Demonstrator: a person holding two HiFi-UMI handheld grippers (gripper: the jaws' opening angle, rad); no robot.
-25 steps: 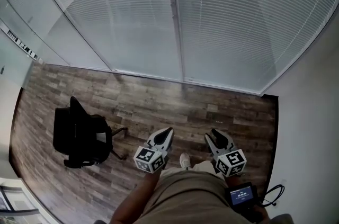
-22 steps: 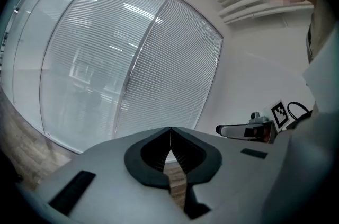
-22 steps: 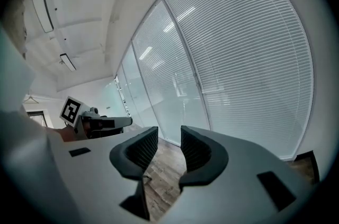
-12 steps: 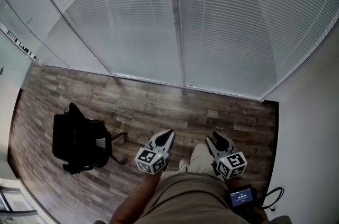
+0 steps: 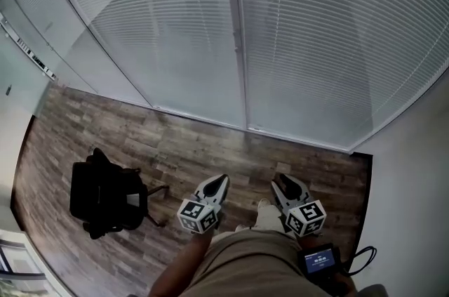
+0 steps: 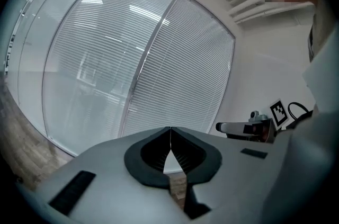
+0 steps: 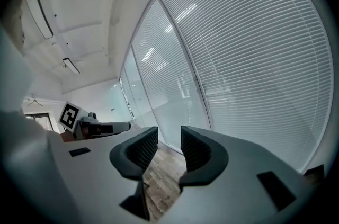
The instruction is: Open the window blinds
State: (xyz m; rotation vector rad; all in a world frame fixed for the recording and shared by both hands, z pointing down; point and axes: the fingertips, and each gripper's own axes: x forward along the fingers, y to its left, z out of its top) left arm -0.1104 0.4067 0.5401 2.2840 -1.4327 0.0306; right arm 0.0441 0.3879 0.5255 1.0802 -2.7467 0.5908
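You stand short of the closed blinds [image 5: 302,43], left gripper [image 5: 219,180] pinched empty, right gripper [image 5: 282,181] parted empty; next, reach their control

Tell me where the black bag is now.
Head view, lower left: the black bag lies on the wood floor, left of the left gripper and apart from it, short of the blinds.
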